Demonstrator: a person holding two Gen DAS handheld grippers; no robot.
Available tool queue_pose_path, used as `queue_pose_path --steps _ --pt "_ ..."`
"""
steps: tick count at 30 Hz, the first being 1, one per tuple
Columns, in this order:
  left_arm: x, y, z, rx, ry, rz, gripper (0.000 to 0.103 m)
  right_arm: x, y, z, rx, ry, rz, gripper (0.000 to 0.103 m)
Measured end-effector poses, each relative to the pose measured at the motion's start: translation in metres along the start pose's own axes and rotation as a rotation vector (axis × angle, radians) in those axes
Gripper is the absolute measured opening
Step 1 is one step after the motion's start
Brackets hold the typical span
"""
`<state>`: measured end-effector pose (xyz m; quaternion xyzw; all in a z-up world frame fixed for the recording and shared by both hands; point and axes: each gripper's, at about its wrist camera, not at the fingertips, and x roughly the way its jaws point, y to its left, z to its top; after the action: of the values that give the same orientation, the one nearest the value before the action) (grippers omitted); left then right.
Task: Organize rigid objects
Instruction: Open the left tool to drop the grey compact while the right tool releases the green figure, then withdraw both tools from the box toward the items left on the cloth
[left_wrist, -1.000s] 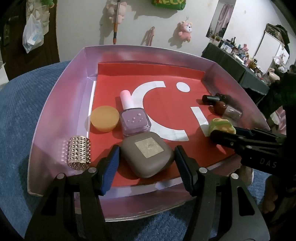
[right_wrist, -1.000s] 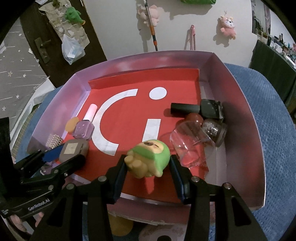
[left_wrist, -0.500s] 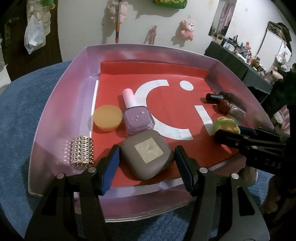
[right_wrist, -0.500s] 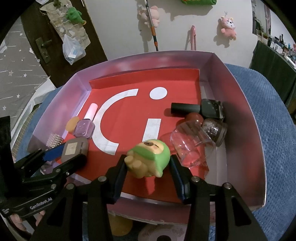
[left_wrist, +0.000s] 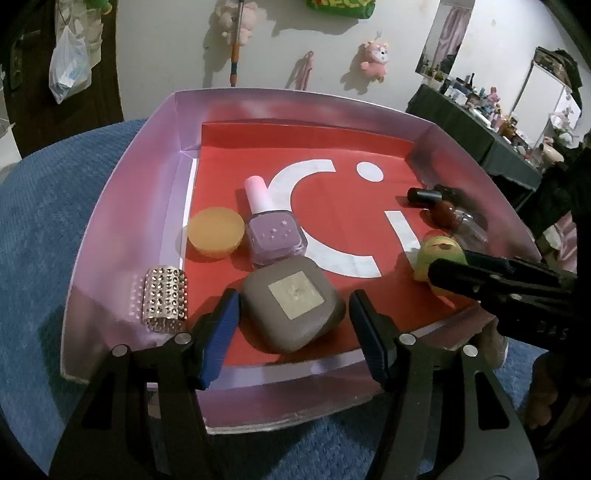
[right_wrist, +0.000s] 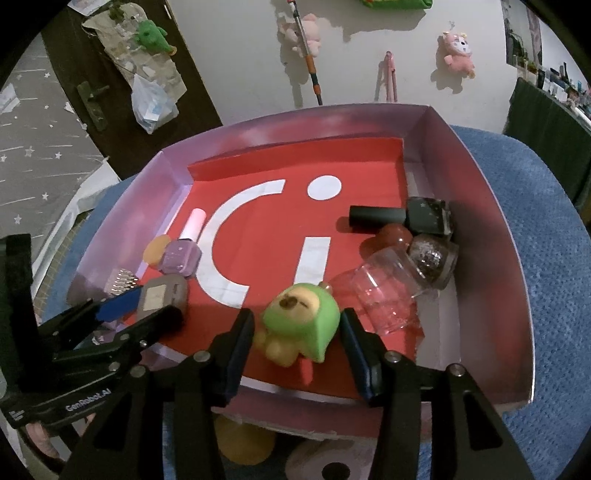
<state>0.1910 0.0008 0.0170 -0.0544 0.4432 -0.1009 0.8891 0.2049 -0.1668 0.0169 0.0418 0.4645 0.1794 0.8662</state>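
A brown compact case (left_wrist: 293, 308) lies on the red floor of the pink tray (left_wrist: 122, 206), between the fingers of my left gripper (left_wrist: 293, 332), which is open with gaps on both sides. A green-hooded toy figure (right_wrist: 301, 325) lies near the tray's front, between the fingers of my right gripper (right_wrist: 297, 345), which is open too. The toy (left_wrist: 437, 254) also shows in the left wrist view behind the right gripper's finger (left_wrist: 491, 277). The case (right_wrist: 160, 295) shows in the right wrist view by the left gripper's fingertips (right_wrist: 122, 304).
In the tray: a purple polish bottle (left_wrist: 273, 229), an orange round lid (left_wrist: 216, 236), a studded gold cylinder (left_wrist: 164, 299), a dark polish bottle (right_wrist: 404, 216), a red ball (right_wrist: 395, 236), a glitter jar (right_wrist: 432, 258), a clear cup (right_wrist: 384, 295). Blue cloth (left_wrist: 40, 229) surrounds the tray.
Both grippers have opened slightly wider and drawn back a little. The case and the toy lie free on the tray floor; the toy has tipped slightly.
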Motion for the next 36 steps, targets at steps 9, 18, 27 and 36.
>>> queue_pose_path --steps 9,18,27,36 --pt "-0.011 -0.006 -0.004 0.004 -0.023 -0.012 0.068 -0.022 0.003 -0.005 0.013 -0.052 0.074 0.056" --pt "-0.028 -0.013 -0.01 0.012 -0.073 -0.003 0.076 -0.055 0.006 -0.018 0.028 -0.12 0.132 0.066" --pt "-0.052 -0.02 -0.021 0.009 -0.151 0.012 0.076 -0.089 0.02 -0.035 -0.004 -0.191 0.165 0.085" --pt "-0.07 -0.015 -0.038 -0.014 -0.162 -0.035 0.076 -0.121 0.028 -0.056 -0.049 -0.292 0.156 0.103"
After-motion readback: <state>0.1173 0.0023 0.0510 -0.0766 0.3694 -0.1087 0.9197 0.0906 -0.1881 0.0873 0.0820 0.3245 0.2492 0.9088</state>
